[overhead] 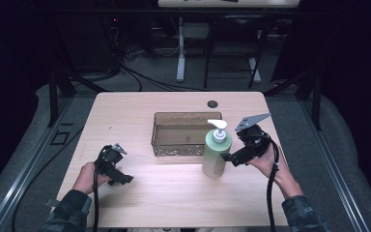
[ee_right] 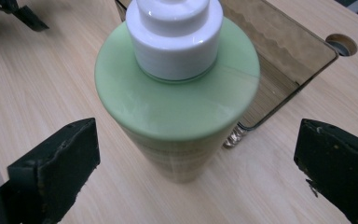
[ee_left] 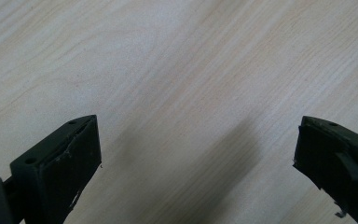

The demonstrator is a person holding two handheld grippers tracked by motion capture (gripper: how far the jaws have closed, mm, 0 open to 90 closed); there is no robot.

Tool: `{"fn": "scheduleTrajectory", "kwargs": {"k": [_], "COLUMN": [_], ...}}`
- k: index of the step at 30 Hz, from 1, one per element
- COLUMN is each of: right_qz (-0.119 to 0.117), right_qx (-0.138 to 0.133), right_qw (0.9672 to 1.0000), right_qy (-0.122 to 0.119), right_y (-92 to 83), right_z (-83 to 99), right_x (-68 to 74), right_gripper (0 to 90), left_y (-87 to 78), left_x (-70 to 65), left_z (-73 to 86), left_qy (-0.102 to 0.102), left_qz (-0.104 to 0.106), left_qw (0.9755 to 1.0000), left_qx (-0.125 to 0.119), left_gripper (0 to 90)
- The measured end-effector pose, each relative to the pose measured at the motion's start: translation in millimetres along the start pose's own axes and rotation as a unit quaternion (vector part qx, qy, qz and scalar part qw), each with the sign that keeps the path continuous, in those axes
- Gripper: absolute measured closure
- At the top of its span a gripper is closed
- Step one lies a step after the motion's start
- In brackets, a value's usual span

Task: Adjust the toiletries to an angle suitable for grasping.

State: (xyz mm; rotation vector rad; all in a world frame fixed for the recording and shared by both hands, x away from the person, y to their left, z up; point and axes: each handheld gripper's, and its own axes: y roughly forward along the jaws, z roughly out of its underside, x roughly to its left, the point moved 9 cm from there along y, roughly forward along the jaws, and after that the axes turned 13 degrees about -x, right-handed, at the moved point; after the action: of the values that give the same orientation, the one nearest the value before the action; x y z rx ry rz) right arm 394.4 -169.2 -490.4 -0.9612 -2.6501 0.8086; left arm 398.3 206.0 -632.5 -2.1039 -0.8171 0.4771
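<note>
- Black jaws of the right gripper (ee_right: 198, 161) stand wide apart on either side of the green pump bottle (ee_right: 177, 102), clear of its sides.
- Upright on the wooden table (overhead: 174, 193), the bottle stands just near of the clear tray's (overhead: 186, 116) right corner.
- Well apart to the left, the left gripper (ee_left: 198, 158) hangs low over bare wood, jaws wide with nothing between them.

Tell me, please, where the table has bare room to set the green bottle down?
Bare wood lies between the left gripper and the green bottle, and left of the tray toward the table edge. It is crowded where bottle, tray corner and right gripper meet.
</note>
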Motion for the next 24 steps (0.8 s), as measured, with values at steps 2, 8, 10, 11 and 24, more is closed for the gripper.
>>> {"fn": "scheduleTrajectory", "kwargs": {"k": [2,8,10,11,24], "right_qz": [0.002,0.015,0.018,0.020,0.039], "right_qx": [0.019,0.076,0.087,0.088,0.124], "right_qw": [0.9998,0.9968,0.9958,0.9956,0.9902], "right_qy": [-0.006,-0.018,-0.023,-0.027,-0.049], "right_y": [-4.2,-13.2,-15.7,-16.5,-27.6], "right_z": [-1.6,-4.9,-7.5,-8.9,-31.4], "right_x": [-0.9,-2.3,-3.2,-4.5,-8.9], "right_gripper": [0.0,0.0,0.1,0.1,0.3], "left_y": [0.1,-0.2,-0.4,-0.5,-1.0], "left_x": [0.3,0.8,0.9,1.2,0.9], "left_z": [0.1,0.0,-0.2,-0.4,-0.8], "left_qy": [0.001,0.002,0.003,0.004,0.006], "left_qz": [-0.001,-0.003,-0.003,-0.003,-0.006], "left_qw": [1.0000,1.0000,1.0000,1.0000,1.0000], "left_qx": [0.000,0.000,-0.001,-0.001,-0.001], "left_gripper": [0.8,1.6,1.6,1.6,3.2]}}
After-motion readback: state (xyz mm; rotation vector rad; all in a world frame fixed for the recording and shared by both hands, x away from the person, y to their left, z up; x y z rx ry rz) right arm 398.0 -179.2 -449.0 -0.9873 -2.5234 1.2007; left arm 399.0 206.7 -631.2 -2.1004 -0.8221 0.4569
